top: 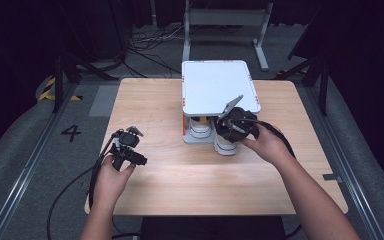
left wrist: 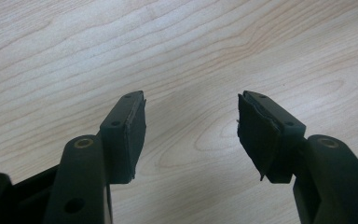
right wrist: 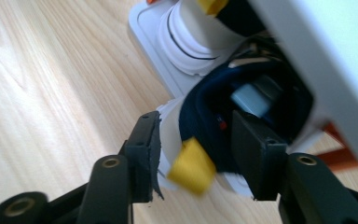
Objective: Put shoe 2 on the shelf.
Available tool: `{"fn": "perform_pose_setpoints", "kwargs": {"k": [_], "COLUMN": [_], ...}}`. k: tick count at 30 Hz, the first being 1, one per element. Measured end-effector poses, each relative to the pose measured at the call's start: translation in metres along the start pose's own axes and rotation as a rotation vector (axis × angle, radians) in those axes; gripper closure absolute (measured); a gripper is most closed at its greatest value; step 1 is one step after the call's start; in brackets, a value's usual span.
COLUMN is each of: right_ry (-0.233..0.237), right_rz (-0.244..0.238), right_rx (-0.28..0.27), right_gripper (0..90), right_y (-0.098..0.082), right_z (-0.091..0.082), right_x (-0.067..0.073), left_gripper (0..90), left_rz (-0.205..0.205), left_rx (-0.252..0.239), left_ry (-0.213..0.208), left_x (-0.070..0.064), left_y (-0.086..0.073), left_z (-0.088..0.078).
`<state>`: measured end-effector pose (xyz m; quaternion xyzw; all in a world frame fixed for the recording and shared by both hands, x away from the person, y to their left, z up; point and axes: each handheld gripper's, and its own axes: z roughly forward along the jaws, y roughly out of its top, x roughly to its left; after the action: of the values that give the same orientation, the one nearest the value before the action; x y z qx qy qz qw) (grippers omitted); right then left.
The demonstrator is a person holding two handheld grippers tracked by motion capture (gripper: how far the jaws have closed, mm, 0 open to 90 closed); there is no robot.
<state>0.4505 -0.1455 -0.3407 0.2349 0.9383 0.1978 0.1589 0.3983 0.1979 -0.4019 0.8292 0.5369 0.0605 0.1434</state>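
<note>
Beside the rack, near its front right corner, a shoe is pinched at the heel by the right tool, apparently not yet shelved beside its mate, while the left tool is held spread over the worktop.

Bright overhead light on the table — dark surroundings, close-ups softly blurred, glare on the wood.

Two white shoes, one white two-tier rack, one wooden table, two hand-held grippers
</note>
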Motion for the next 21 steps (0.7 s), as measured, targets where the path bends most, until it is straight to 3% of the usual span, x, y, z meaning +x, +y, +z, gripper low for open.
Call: {"fn": "perform_pose_setpoints", "kwargs": {"k": [1,3,5,7,8,10,14,15,16,17,21], "right_ry": [0.010,0.066,0.080,0.072,0.052,0.032,0.047,0.047,0.051,0.051,0.034], "right_rz": [0.021,0.113,0.175,0.186,0.206,0.229,0.302,0.302,0.342,0.342,0.414], "right_rx": [-0.013,-0.037,-0.046,-0.038,-0.015,-0.026,-0.040,-0.040,-0.059,-0.059,-0.105], "right_gripper": [56.5,64.6,71.4,75.3,85.2,89.9,90.0,90.0,90.0,90.0,90.0], "right_y": [-0.002,-0.008,-0.016,-0.019,-0.027,-0.034,-0.047,-0.047,-0.051,-0.051,-0.052], "right_z": [-0.005,-0.019,-0.028,-0.029,-0.025,-0.018,0.006,0.006,0.020,0.020,0.036], "right_x": [-0.002,-0.006,-0.006,-0.004,0.004,0.010,0.017,0.017,0.017,0.017,0.007], "left_gripper": [42.2,42.1,42.2,42.2,42.1,42.2,42.2,42.2,42.2,42.2,42.2], "left_rz": [0.004,0.008,0.006,0.011,0.012,0.012,0.012,0.012,0.009,0.009,0.002], "left_rx": [0.001,0.006,-0.001,-0.002,-0.002,-0.002,-0.001,-0.001,-0.003,-0.003,-0.003], "left_ry": [0.002,0.001,-0.003,-0.001,-0.004,-0.005,-0.004,-0.004,-0.001,-0.001,0.007], "left_x": [0.000,-0.001,-0.001,-0.001,-0.001,-0.002,-0.002,-0.002,-0.002,-0.002,0.003], "left_y": [0.001,0.002,0.003,0.004,0.004,0.004,0.004,0.004,0.002,0.002,-0.003], "left_z": [0.001,0.001,0.001,0.000,0.000,0.000,0.000,0.000,0.000,0.000,-0.001]}}
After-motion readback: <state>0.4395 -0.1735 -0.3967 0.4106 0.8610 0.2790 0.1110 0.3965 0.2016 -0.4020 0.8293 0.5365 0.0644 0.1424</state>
